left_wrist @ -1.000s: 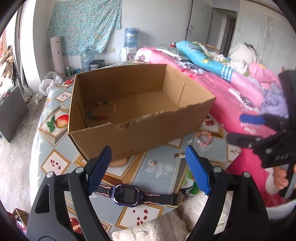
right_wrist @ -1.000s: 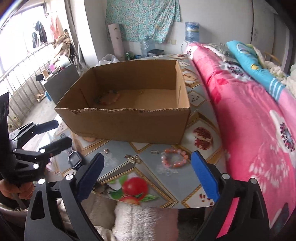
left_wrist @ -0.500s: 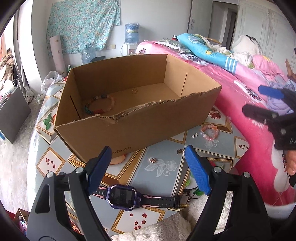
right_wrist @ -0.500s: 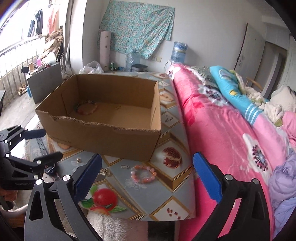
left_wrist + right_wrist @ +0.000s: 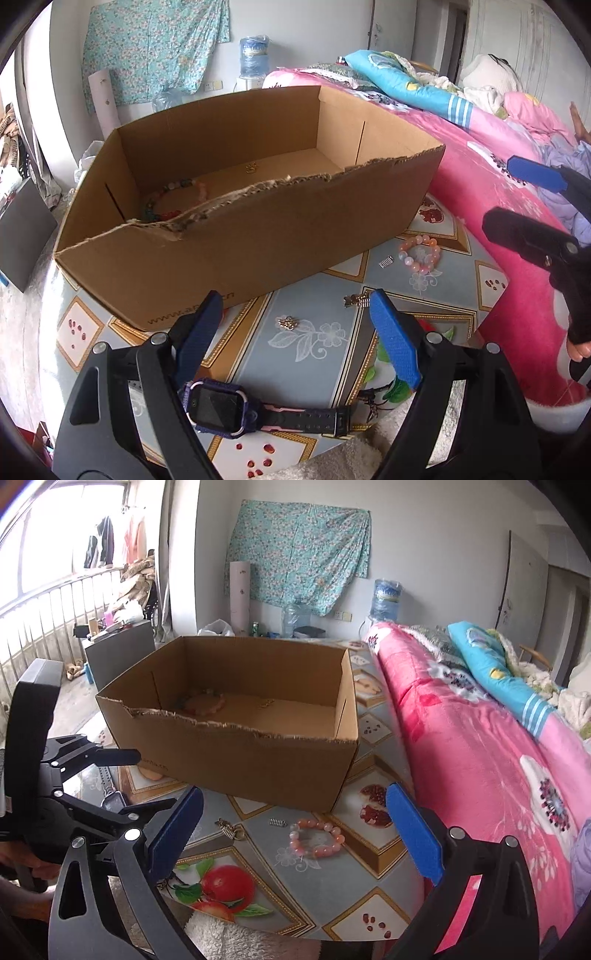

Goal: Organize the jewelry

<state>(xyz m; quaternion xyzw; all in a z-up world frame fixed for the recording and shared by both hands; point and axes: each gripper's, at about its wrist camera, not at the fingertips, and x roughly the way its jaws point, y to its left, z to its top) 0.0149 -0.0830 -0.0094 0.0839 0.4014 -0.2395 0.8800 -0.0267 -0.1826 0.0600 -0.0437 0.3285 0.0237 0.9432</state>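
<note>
While both hands wait over the counter: nothing is being pinched.
Left hand-held gripper [image 5: 295, 334]: its blue pads are spread wide with nothing between them. It hangs over the near edge of the counter [image 5: 303, 354], tilted down.
Right hand-held gripper [image 5: 295, 830]: its pads are spread wide too, and they pinch nothing. It hangs over the near right part of the counter.
Watch [image 5: 221, 404]: a purple watch with a dark strap lies flat on the counter, close to the near edge, just under the left hand-held gripper.
Pink bead bracelet [image 5: 317, 838]: it lies on the counter, near the right front corner of the box, between the pads of the right hand-held gripper as its camera sees it.
Small metal bits: a little spring [image 5: 277, 822] lies just left of the pink bracelet. A gold clip [image 5: 229, 829] lies further left. A tiny shiny piece [image 5: 288, 322] lies in front of the box.
Cardboard box [image 5: 258, 236]: it stands open on the counter, far from the near edge, with a torn front rim.
Inside the box: a bracelet of mixed colour beads [image 5: 166, 201] lies at the left end. A small gold thing [image 5: 252, 168] lies near the middle of the floor.
Bed [image 5: 480, 757]: it has a pink flower blanket and stands on the right, touching the counter.
</note>
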